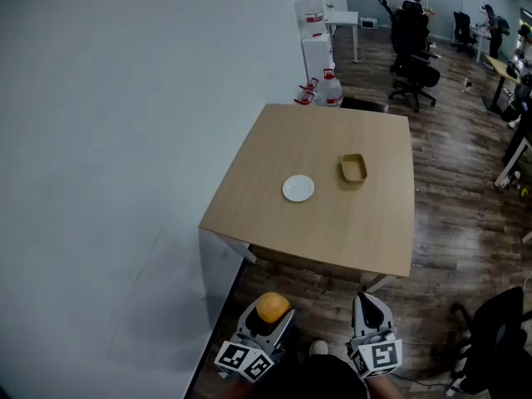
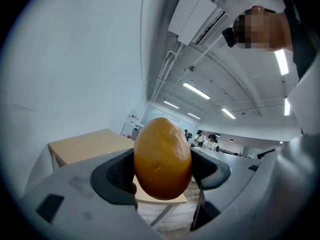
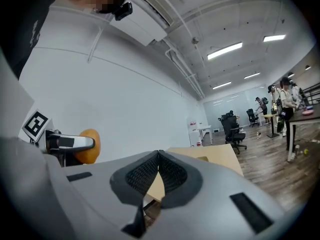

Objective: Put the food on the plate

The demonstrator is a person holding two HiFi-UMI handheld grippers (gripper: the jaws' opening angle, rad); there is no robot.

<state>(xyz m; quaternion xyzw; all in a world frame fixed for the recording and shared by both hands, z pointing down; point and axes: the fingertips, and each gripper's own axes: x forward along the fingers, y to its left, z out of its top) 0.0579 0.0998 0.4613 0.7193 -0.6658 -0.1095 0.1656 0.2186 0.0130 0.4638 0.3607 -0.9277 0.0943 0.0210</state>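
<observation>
Our left tongs (image 2: 162,170) pinch orange egg-shaped food (image 2: 163,149) across middle; we judge it smooth, light, likely slippery. Right tongs (image 3: 159,159) pressed together, empty. White plate (image 1: 298,188) well ahead.

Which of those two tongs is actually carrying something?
The left tongs: they are shut on an orange, egg-shaped piece of food. The right tongs are closed on nothing.
</observation>
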